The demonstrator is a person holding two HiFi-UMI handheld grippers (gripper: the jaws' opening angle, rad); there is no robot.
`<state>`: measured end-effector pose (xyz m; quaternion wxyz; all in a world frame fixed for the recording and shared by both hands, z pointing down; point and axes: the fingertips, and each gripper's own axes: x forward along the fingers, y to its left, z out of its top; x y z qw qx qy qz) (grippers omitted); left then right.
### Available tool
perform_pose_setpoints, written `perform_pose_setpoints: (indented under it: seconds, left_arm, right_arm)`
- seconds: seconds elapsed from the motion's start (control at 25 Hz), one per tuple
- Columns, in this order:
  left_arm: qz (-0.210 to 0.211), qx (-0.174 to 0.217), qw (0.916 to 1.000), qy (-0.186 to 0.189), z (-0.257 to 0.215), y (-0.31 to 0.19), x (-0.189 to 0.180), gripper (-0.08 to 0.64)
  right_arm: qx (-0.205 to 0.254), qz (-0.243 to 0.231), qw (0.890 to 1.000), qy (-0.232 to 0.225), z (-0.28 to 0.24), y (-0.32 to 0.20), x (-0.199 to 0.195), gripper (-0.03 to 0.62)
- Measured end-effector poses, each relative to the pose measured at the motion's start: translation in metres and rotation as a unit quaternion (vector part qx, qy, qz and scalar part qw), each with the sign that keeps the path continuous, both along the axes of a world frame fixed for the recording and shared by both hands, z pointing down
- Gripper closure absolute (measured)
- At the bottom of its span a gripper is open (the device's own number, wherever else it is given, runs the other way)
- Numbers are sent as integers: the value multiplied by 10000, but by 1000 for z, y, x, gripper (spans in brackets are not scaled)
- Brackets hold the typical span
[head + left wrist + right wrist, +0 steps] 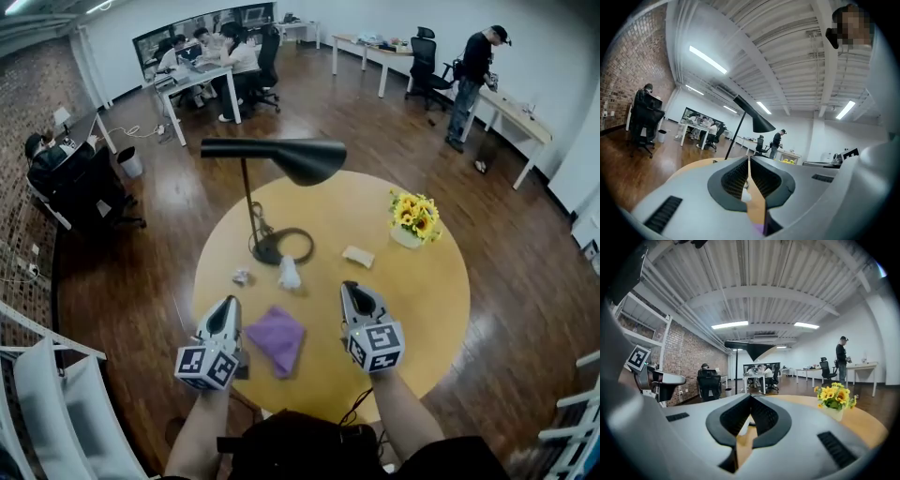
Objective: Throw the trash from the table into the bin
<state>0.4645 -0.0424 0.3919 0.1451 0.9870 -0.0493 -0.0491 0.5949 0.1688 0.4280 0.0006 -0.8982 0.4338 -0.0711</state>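
The trash lies on the round yellow table (422, 309). I can see a crumpled white tissue (290, 273) near the middle, a smaller grey-white wad (242, 277) just to its left, and a flat beige scrap (358, 256) off to the right. A purple cloth (277, 337) lies nearer to me at the table's edge. None of it is being touched.

The left gripper (229, 302) hovers just left of the cloth, its tips pointing towards the small wad. In the left gripper view its jaws are pressed together with nothing pinched — only a sliver of the table shows below the tips. The right gripper (349, 287) hangs to the right of the cloth, short of the beige scrap. In the right gripper view its jaws also meet, and it is empty.

Behind the trash stands a black lamp (281, 159), its round base right behind the tissue and its shade reaching over the table. A pot of sunflowers (413, 217) sits on the far right. A small white bin (130, 162) stands on the wooden floor well apart from the table, beside a desk at the far left — people sit at desks around the room.
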Motion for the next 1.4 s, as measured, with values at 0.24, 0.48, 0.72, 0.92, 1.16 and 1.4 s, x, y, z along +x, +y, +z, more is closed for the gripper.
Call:
perform_pose_setpoints:
  seconds: [0.24,0.48,0.72,0.92,1.16,1.4]
  left_arm:
    - [760,-131,9970,-17,4,18,37,541]
    - [1095,-195,9937,-129,14,22,58,541]
    - [1257,-205,9904,-539,44,24,85,541]
    - [1224,-135,9876,-977,74,26,112,499]
    - [1208,121,9726,-1982,117,33,152,335]
    - [1174,196,9510,-2853,177,35,202,254]
  right_arm:
    - [-327,716,9966,231,-14,45,9,591]
    - [-469,1037,9930,314,-20,53,8,591]
    - [-657,1147,9911,131,1,55,9,591]
    - [-736,1250,9894,-124,23,64,15,591]
    - [-849,1397,9851,-538,55,77,15,591]
    - [-1272,1423,9787,-755,88,97,11,591]
